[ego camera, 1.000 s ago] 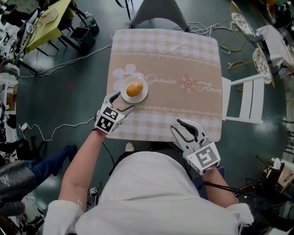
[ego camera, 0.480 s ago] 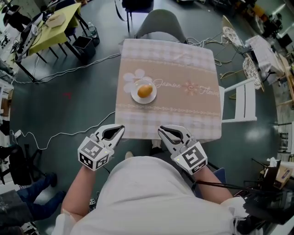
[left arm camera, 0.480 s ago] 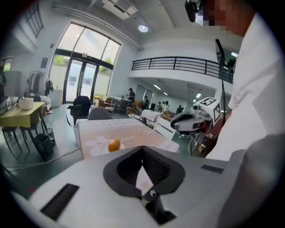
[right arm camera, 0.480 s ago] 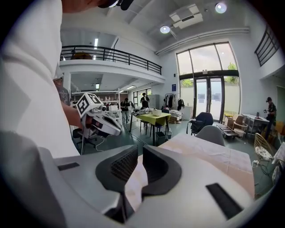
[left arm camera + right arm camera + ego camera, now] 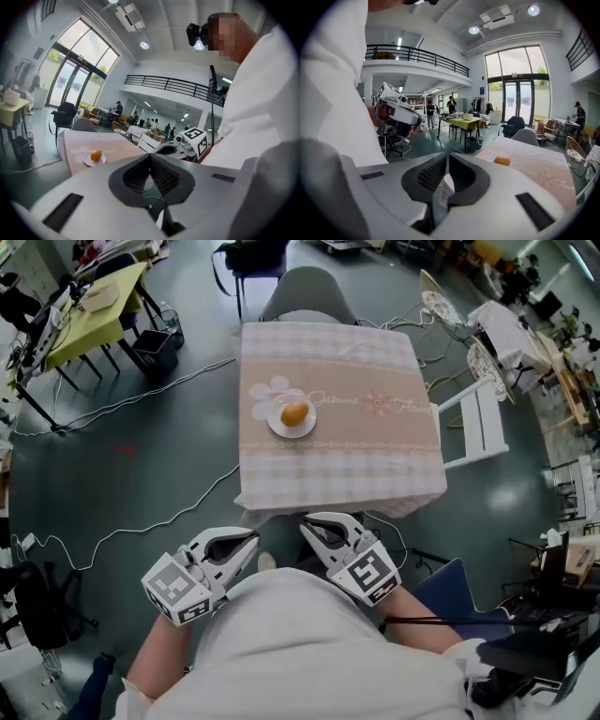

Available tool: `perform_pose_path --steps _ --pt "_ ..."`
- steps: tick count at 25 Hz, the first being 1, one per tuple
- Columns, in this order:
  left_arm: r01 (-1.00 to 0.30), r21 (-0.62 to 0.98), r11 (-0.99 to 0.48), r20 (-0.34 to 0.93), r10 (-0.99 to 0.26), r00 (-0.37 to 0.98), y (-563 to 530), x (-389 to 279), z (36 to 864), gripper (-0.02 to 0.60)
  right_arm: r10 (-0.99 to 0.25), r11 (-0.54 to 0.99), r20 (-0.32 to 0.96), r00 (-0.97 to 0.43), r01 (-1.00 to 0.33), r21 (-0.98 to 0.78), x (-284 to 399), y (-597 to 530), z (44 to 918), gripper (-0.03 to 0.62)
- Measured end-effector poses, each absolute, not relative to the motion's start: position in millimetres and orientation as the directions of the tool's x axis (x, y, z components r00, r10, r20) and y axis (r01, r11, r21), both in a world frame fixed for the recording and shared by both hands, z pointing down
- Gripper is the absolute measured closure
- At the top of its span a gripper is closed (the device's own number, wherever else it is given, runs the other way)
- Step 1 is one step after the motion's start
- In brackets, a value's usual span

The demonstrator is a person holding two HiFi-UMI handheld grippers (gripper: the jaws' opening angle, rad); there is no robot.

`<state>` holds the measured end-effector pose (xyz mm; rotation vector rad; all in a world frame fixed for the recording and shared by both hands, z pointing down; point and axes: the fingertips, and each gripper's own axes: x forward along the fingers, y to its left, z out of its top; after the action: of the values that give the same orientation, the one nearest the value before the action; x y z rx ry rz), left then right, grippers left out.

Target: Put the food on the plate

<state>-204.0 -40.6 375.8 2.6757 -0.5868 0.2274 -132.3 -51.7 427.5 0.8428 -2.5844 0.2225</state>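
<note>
An orange piece of food lies on a small white plate at the left of the checked tablecloth. Both grippers hang close to my body, well short of the table's near edge. My left gripper is shut and empty. Beside it, my right gripper has its jaws closing, almost together, with nothing between them. The left gripper view shows the food far ahead beyond the shut tips. In the right gripper view the food sits distant on the table.
A grey chair stands at the table's far side and a white folding chair at its right. Cables trail over the dark floor to the left. A yellow-green table is at the back left.
Both grippers have drawn back from the table to my body, the left one leaving the plate's side. Their jaws went from wide apart to together. The table now looks farther away.
</note>
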Motion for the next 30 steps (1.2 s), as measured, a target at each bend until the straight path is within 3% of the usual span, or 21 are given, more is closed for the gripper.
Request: perform_pose_path --steps 10,30 --pt "-0.421 0.337 -0.842 0.239 -0.357 0.903 -10.2 -218.1 371.5 0.572 -0.532 0.811 0.422 -0.734 -0.584 0.008 -169.0 -12.9 419.6 0.571" --pt "-0.420 0.306 -0.854 0.254 -0.352 0.901 6.6 -219.0 378.5 0.572 -0.542 0.814 0.433 -0.720 -0.577 0.059 -173.1 6.4 412.1 0.577"
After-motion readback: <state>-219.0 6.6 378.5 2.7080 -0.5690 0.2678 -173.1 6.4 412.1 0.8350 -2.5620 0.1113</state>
